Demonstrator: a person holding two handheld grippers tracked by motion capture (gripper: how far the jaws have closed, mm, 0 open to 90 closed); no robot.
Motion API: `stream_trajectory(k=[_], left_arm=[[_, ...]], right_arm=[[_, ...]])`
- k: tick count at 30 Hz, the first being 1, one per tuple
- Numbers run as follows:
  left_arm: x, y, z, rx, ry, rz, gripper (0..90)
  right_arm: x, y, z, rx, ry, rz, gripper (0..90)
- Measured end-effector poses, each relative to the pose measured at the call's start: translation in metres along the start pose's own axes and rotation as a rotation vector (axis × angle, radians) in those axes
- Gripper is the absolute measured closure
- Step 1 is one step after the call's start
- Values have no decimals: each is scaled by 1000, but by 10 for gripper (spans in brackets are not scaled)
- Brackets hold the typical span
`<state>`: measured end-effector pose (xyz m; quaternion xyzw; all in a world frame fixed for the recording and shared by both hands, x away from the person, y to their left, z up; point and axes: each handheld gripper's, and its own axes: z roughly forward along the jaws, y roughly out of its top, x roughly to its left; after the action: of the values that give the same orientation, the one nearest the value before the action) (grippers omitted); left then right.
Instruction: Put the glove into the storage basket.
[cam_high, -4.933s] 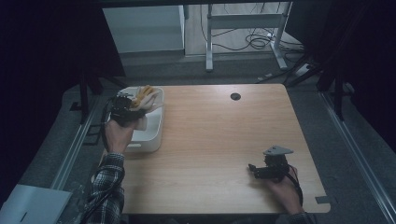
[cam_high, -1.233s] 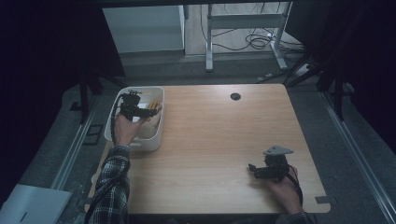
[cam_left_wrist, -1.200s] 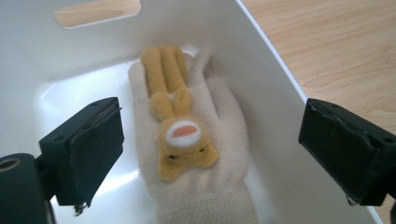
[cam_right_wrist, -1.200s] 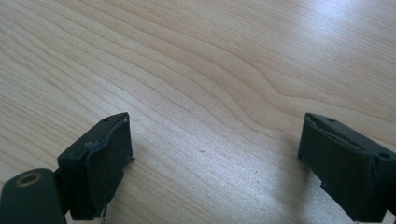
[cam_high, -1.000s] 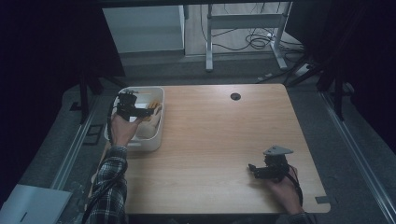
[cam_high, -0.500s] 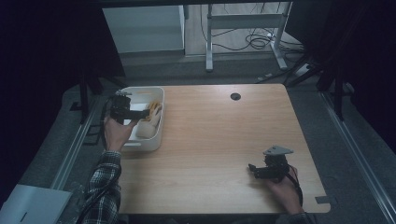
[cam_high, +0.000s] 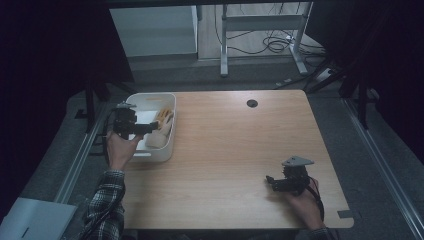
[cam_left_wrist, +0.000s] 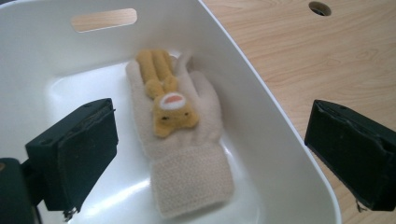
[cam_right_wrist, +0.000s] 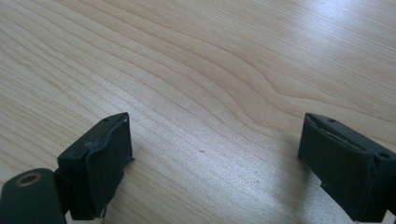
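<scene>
Where the wooden table (cam_high: 225, 165) stands on grey carpet in a dim room | white bin (cam_high: 167, 145) at its left edge holds a cream glove (cam_left_wrist: 182, 135), lying flat | left gripper (cam_high: 142, 129) over the bin, jaws wide, just been opening, nothing gripped | right gripper (cam_high: 272, 181) far from the bin, near the front-right corner, jaws apart, empty | metal desk frame (cam_high: 260, 30) beyond.

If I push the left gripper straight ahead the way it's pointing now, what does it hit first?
Most likely the cream glove lying flat in the white bin. The left gripper has open jaws with nothing between them; they have just been opening. Depth is unclear, so its outer jaw may catch the bin's wall first.
</scene>
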<state>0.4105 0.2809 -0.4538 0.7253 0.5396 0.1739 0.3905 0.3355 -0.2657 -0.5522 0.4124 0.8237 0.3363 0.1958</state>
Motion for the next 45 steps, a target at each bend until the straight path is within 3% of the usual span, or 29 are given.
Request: stream_trajectory(k=[18,45], left_arm=[[-28,-11,-2,-22,-43,78,9],[-84,-15,14,9,-122,238,9]], right_arm=[[0,0,0,2,-1,-1,101],[0,0,0,3,1,2,101]])
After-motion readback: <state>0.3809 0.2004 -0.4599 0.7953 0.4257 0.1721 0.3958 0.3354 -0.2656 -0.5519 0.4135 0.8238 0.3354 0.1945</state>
